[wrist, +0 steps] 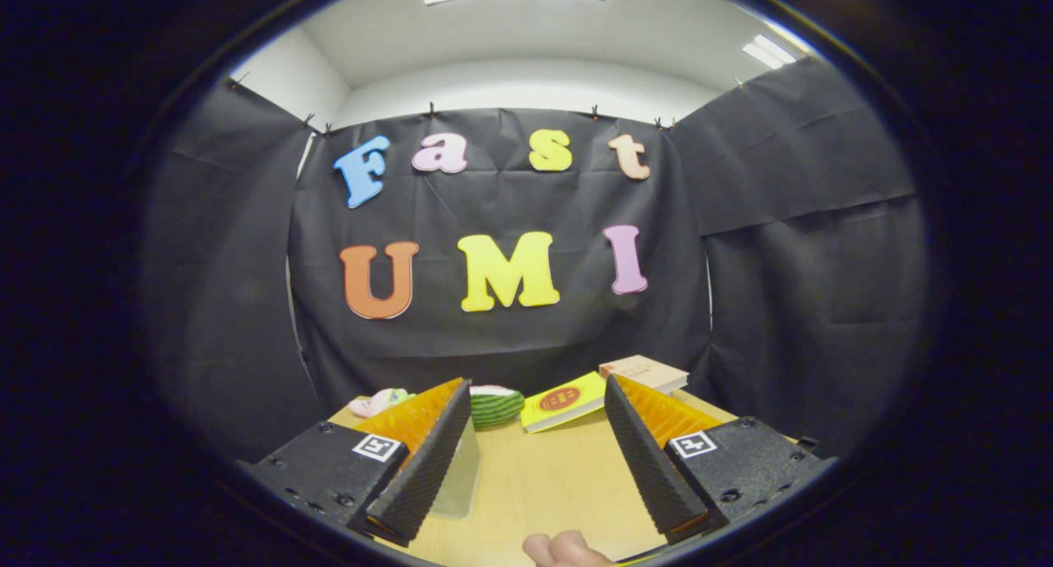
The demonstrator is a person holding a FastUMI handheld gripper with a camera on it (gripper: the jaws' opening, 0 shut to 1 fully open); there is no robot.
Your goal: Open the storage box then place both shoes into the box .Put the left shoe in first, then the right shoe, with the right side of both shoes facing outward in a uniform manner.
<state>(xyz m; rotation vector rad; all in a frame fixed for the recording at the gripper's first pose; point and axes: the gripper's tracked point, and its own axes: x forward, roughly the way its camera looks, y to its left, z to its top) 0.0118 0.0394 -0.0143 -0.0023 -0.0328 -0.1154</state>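
- The tool is held level above a pale wooden surface, its two fingers set wide apart with nothing between them but bare wood.
- At the near rim of the surface, just behind the fingers, part of a person's hand shows.
- Beyond the fingertips, along the far side of the surface against the black cloth wall, lie a green striped, rounded soft item, a pink and pale soft item partly hidden by the left finger, a flat yellow book with a red round mark, and a pale, thicker book behind it.
- A pale translucent edge stands just beside the inner face of the left finger (what it belongs to I cannot tell).
- Where the storage box and the two shoes lie, these pictures do not settle; I can place neither of them, so how far the task has come stays open.
- Judging from the task alone: a shoe is likely light, with a soft upper that gives under pressure and a stiffer sole and heel, so the heel collar or the sole's edge would probably offer the firmest hold.
- A box lid is likely light and smooth, apt to slip, so a lip or edge would suit the fingers best.
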